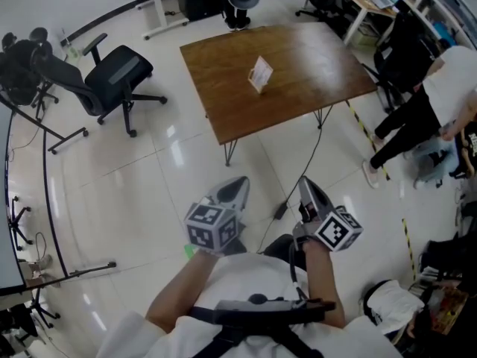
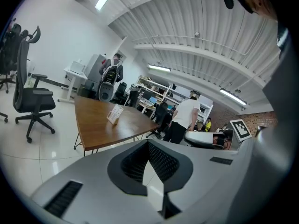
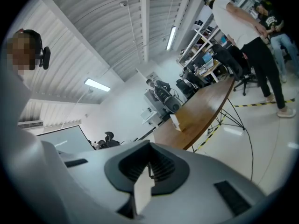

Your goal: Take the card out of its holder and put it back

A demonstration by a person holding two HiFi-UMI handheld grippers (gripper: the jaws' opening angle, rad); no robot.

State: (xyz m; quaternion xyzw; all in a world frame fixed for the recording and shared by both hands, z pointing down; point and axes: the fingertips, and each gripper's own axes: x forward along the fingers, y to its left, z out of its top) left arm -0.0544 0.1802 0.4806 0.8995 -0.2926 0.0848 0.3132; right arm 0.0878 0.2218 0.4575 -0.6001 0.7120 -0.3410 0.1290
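Standing well back from the desk (image 1: 223,88), I have both tools out over the bare floor and nothing in either. My left gripper (image 1: 237,186) has its jaws drawn together with only a thin slit between the pads, and my right gripper (image 1: 307,190) is closed the same way, empty too.

The card (image 1: 261,70) sits in its holder (image 1: 258,82) roughly in the middle of the desk top, clear of every edge and leaning back a little. From my left gripper view the holder (image 2: 115,114) shows small and pale on the brown wood; from my right gripper view it (image 3: 176,122) is just as far off.

I judge the card thin, light and a bit springy, so it should bend rather than break if I squeeze off-centre. The holder looks like light plastic and would likely skid or tip on that smooth wood. I would pin its base with one gripper and pinch the card's free top edge with the other, pulling straight along the slot.
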